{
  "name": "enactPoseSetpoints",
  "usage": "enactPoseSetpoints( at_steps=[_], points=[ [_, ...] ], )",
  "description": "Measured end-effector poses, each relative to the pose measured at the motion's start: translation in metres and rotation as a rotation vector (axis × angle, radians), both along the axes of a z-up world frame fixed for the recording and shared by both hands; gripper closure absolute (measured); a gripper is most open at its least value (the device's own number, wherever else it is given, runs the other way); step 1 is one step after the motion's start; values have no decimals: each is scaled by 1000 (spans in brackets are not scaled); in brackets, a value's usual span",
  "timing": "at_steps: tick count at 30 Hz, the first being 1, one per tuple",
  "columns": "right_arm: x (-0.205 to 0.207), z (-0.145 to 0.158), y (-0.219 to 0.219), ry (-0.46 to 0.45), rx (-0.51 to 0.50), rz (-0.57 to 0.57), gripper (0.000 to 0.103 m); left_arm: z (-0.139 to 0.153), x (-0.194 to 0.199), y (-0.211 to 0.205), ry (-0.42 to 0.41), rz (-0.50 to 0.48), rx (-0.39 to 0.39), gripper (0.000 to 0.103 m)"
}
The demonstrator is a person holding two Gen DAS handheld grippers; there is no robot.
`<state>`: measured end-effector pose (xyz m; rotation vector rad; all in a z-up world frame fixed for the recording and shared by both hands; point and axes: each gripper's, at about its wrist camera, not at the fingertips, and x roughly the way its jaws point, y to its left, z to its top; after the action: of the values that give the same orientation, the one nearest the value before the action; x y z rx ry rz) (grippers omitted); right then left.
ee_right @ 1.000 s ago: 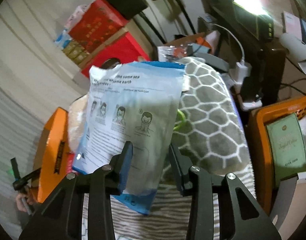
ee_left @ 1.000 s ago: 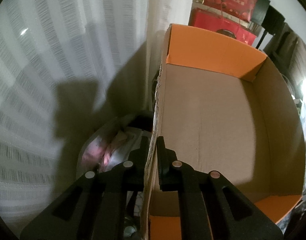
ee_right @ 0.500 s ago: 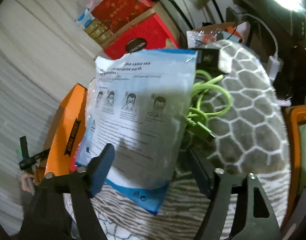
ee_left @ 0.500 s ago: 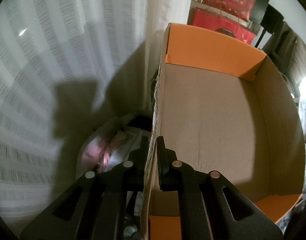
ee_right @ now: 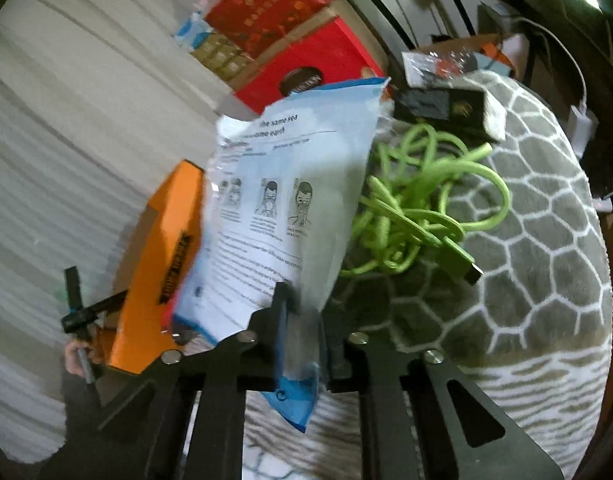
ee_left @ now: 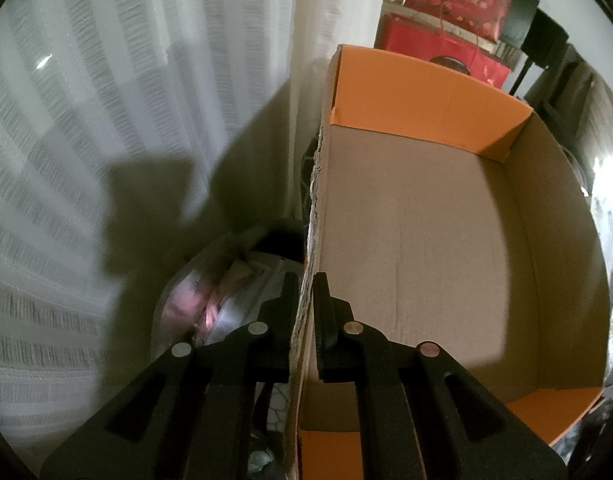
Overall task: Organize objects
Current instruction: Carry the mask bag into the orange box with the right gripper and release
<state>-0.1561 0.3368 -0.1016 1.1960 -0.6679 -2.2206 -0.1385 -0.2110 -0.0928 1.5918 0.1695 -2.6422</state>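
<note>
Two grippers at work, left gripper (ee_left: 305, 300) clamped on the cardboard box (ee_left: 418, 248) side wall, right gripper (ee_right: 302, 312) pinching a face-mask packet (ee_right: 282, 208) lifted beside a green cable (ee_right: 418, 208) on a patterned blanket (ee_right: 538, 240)

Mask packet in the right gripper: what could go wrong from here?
1. The right gripper is shut on the mask packet only near its bottom edge; the packet looks floppy, so it may slip or fold over.
2. The packet hides part of the orange box, so the drop could catch a wall.
3. The left gripper pinches one thin box wall with a ragged top edge; the wall may bend or tear under load.
</note>
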Motion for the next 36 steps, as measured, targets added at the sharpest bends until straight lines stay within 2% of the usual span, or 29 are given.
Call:
enactPoseSetpoints(
  at_steps=[8, 16, 23, 31, 36],
  points=[
    [8, 59, -10, 63, -63, 1, 99, 0, 0, -3, -8, 4, 24, 97],
    [3, 116, -42, 87, 3, 21, 100, 1, 1, -1, -14, 6, 15, 97],
    [-2, 148, -86, 96, -19, 100, 100, 2, 0, 1, -19, 9, 12, 97],
    [-7, 150, -144, 85, -35, 184, 100, 1, -1, 1, -27, 22, 11, 97],
    [-14, 128, -187, 36, -31, 226, 100, 2, -2, 4, -32, 20, -2, 97]
  ],
)
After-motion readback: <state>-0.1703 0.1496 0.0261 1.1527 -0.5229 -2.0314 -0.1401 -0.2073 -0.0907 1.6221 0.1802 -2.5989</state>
